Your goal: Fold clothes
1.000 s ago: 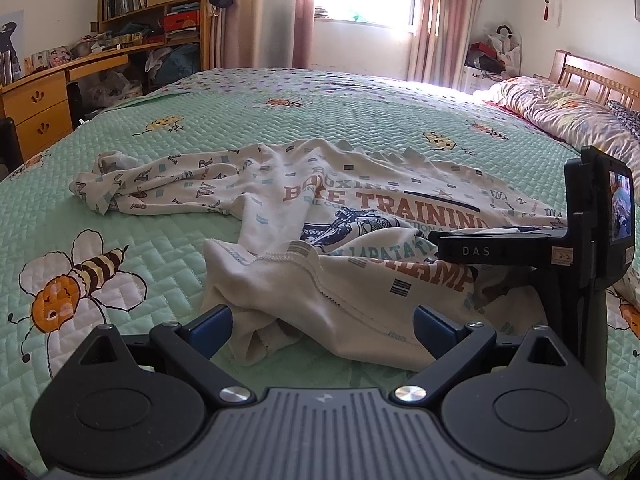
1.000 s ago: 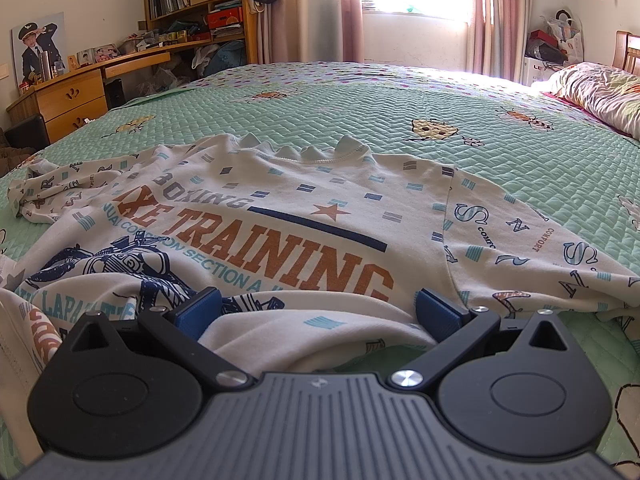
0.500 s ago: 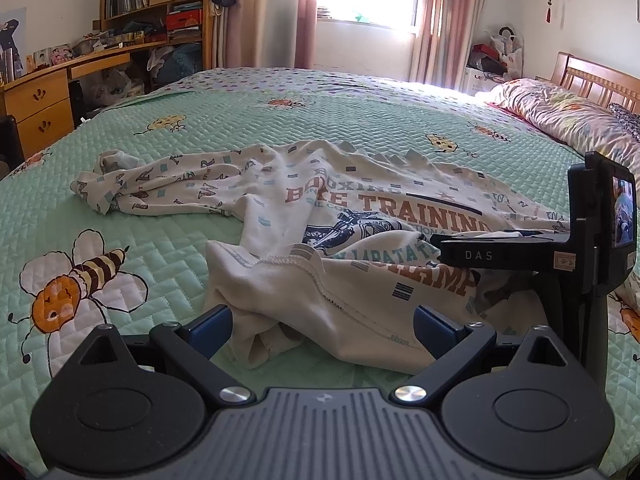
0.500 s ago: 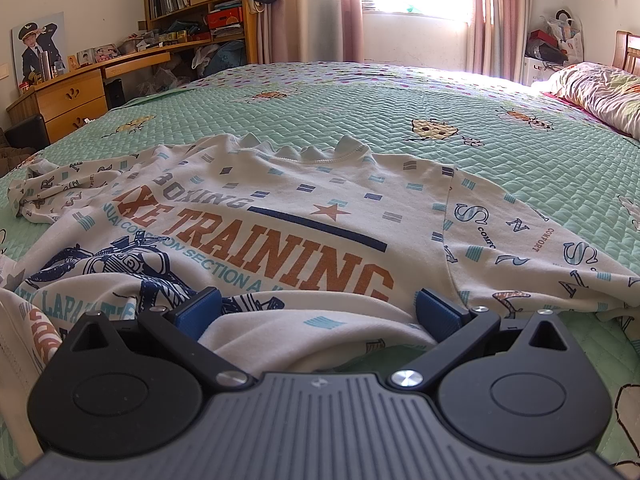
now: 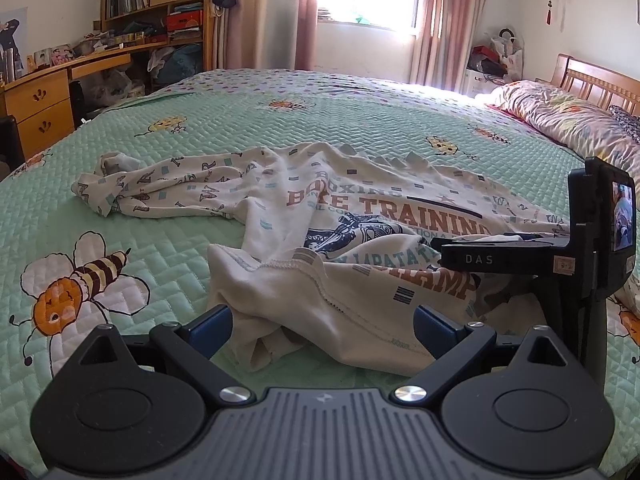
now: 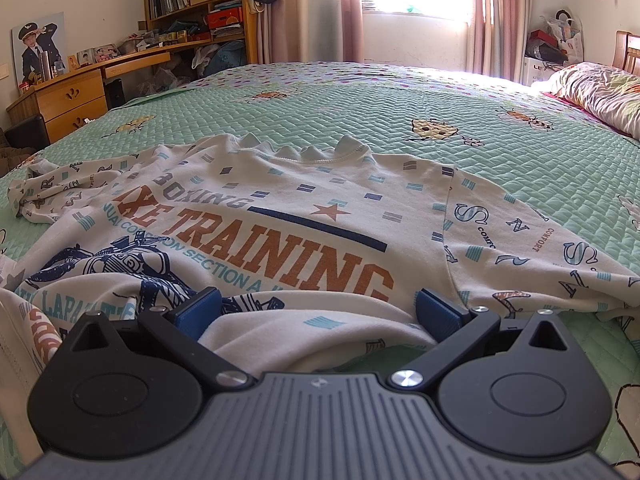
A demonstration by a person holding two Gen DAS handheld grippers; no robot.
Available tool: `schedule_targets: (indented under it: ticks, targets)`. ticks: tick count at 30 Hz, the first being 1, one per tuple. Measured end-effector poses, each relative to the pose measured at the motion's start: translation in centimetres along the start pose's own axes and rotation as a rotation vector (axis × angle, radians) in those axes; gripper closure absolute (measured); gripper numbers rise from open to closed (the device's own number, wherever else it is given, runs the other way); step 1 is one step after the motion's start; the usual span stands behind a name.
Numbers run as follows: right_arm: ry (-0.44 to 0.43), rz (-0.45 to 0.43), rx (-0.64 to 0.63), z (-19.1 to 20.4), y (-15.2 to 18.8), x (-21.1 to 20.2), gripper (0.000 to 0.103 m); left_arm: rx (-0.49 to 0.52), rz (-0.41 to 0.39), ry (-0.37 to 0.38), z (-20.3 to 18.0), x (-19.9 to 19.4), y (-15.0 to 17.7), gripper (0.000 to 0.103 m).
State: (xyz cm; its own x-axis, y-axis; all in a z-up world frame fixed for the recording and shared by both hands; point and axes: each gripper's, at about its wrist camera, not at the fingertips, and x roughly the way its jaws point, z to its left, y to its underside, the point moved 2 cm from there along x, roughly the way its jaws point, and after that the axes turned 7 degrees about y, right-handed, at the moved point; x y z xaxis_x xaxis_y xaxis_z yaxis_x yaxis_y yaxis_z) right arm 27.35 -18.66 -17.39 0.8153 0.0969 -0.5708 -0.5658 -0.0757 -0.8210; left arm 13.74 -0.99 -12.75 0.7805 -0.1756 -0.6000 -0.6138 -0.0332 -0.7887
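A cream printed sweatshirt [image 5: 360, 240] lies rumpled on the green quilted bed [image 5: 160, 264], its collar toward the window and one sleeve trailing toward the desk side. The left tool [image 5: 320, 328] hangs wide open, empty, over the bunched hem nearest the bed's edge. The right tool [image 6: 318, 312] is also spread wide, gripping nothing, with a fold of the sweatshirt's hem lying between its blue pads [image 6: 436, 314].
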Motion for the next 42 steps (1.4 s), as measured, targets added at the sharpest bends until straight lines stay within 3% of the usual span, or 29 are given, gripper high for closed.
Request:
schedule_targets:
  ticks: [33, 42]
  targets:
    - [0.0, 0.0, 0.0, 0.0, 0.0, 0.0, 0.0, -0.028, 0.012, -0.005, 0.7, 0.3, 0.8, 0.006]
    - [0.0, 0.0, 0.0, 0.0, 0.0, 0.0, 0.0, -0.065, 0.0, -0.044, 3.6, -0.1, 1.9, 0.005]
